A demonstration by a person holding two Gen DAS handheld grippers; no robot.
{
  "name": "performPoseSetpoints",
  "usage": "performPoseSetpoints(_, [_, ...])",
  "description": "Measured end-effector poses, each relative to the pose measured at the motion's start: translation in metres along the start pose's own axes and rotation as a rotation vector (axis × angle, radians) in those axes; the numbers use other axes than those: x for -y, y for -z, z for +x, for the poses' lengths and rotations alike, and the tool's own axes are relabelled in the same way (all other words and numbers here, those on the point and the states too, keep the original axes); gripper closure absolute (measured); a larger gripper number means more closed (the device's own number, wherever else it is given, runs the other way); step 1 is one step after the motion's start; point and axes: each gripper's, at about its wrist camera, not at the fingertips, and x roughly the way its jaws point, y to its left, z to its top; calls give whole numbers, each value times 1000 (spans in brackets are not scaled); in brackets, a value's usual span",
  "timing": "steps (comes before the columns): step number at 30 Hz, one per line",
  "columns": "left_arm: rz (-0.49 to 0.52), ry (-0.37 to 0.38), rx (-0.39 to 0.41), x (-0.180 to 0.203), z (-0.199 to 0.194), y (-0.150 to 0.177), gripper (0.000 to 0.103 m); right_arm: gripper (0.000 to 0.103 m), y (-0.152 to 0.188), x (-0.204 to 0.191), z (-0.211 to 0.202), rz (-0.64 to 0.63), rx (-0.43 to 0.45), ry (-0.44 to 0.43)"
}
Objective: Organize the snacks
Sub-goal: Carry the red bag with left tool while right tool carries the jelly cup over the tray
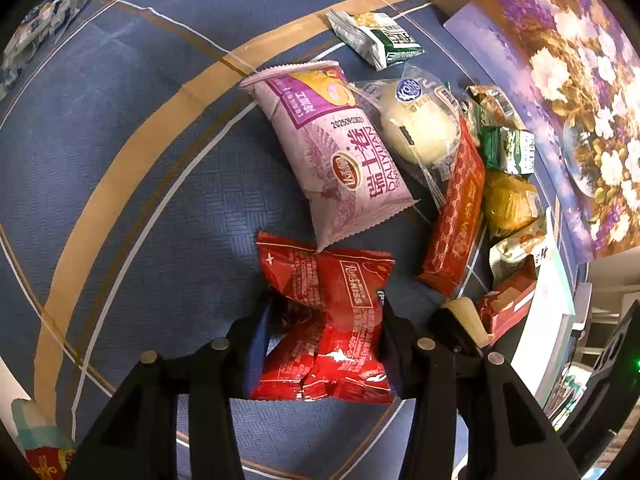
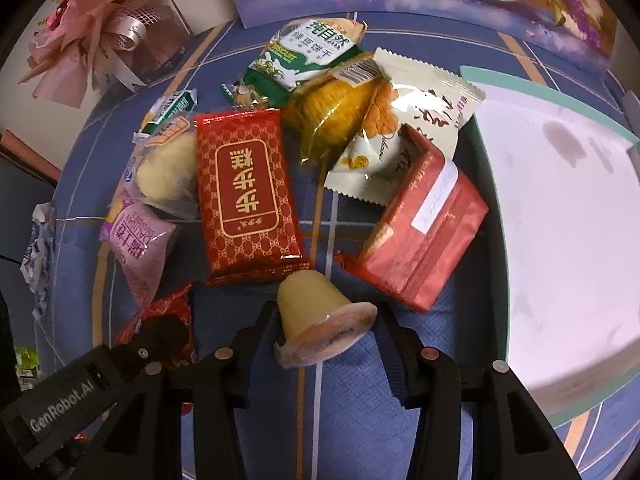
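My left gripper is shut on a crinkled red snack packet, pinched between both fingers just above the blue cloth. A pink Daliyuan packet lies just beyond it. My right gripper is shut on a small pale jelly cup, which lies on its side between the fingers. Ahead of it are a red-and-gold cake packet, a red biscuit pack, a yellow cake and a white packet. The jelly cup also shows in the left wrist view.
A white round tray with a teal rim sits to the right of the pile. A floral picture leans behind the snacks. A pink bow gift stands far left. A green-and-white packet lies apart. Blue-white wrappers lie at the far left.
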Motion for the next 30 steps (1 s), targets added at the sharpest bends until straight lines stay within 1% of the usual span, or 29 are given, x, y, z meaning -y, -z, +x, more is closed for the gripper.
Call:
performPoseSetpoints(5, [0, -7, 4, 4, 1, 1, 52, 52, 2, 0, -1, -2, 1, -1])
performPoseSetpoints(8, [7, -13, 8, 10, 1, 4, 52, 54, 1, -1, -1, 3, 0, -7])
performPoseSetpoints(10, [13, -14, 8, 13, 2, 5, 52, 54, 7, 4, -7, 5, 1, -12])
performPoseSetpoints(15, [11, -10, 2, 11, -4, 7, 57, 54, 7, 9, -15, 18, 2, -17])
performPoseSetpoints(20, [14, 6, 7, 13, -13, 9, 61, 54, 5, 12, -32, 23, 30, -31])
performPoseSetpoints(26, [28, 35, 49, 19, -31, 12, 62, 54, 4, 18, -61, 41, 84, -49])
performPoseSetpoints(30, [43, 52, 92, 20, -51, 12, 63, 54, 5, 26, -78, 59, 113, -56])
